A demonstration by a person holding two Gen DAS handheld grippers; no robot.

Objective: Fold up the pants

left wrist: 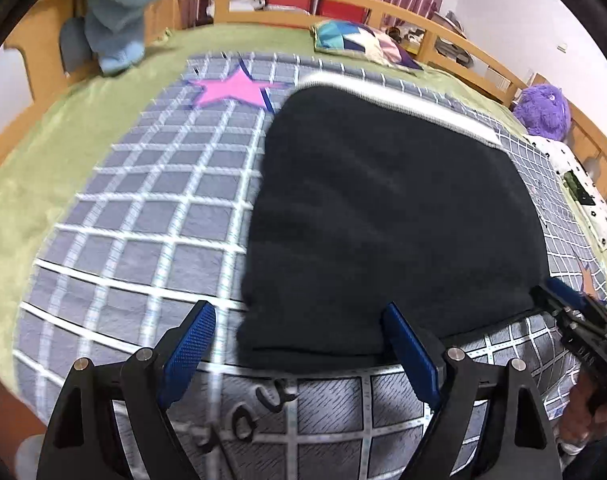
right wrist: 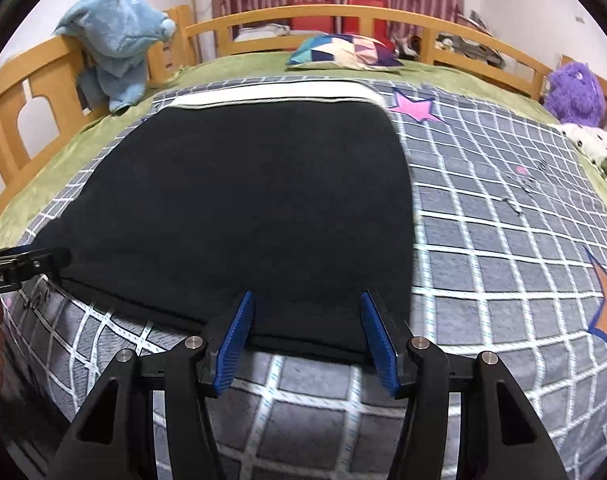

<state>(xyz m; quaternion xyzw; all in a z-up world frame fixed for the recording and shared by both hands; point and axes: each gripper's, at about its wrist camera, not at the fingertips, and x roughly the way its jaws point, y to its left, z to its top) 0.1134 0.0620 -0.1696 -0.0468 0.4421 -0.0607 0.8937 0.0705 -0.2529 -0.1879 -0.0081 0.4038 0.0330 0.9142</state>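
Note:
The black pants (left wrist: 391, 216) lie flat and folded on the grey checked blanket (left wrist: 143, 200), with a white waistband (left wrist: 403, 98) at the far edge. They also show in the right wrist view (right wrist: 243, 208). My left gripper (left wrist: 299, 314) is open at the pants' near left corner, its fingers just over the near hem. My right gripper (right wrist: 307, 298) is open at the near hem toward the right corner. The right gripper also shows in the left wrist view (left wrist: 575, 312), and the left gripper shows at the left edge of the right wrist view (right wrist: 23, 266).
The blanket covers a green bed (right wrist: 63, 160) with a wooden rail (right wrist: 323, 14). A blue plush (right wrist: 119, 44), a patchwork pillow (right wrist: 343, 52), a purple plush (right wrist: 575, 92) and a spotted white cloth (left wrist: 579, 188) lie around the edges.

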